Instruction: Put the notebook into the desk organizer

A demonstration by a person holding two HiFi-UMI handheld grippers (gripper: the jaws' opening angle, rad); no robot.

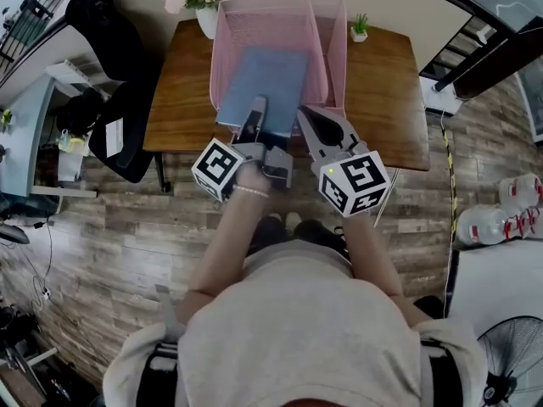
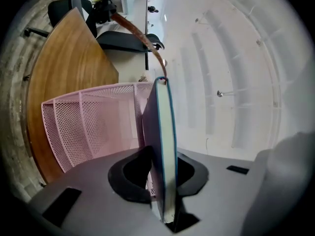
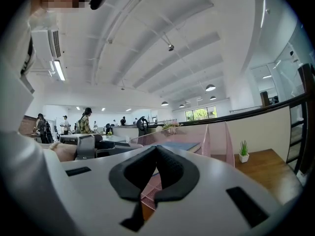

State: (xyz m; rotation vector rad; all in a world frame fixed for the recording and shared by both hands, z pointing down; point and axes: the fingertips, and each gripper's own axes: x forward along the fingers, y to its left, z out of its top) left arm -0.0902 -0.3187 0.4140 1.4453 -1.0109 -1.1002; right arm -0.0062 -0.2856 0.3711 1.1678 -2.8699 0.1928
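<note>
The left gripper point(image 1: 254, 115) is clamped on the near edge of the blue notebook point(image 1: 268, 76), which lies mostly inside the pink desk organizer point(image 1: 338, 36). The placing step looks nearly done, so next those jaws should part and back away, while the right gripper point(image 1: 319, 127) waits closed and empty just in front of the organizer.

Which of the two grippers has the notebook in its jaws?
The left gripper: its jaws clamp the blue notebook, while the right gripper is shut on nothing.
</note>
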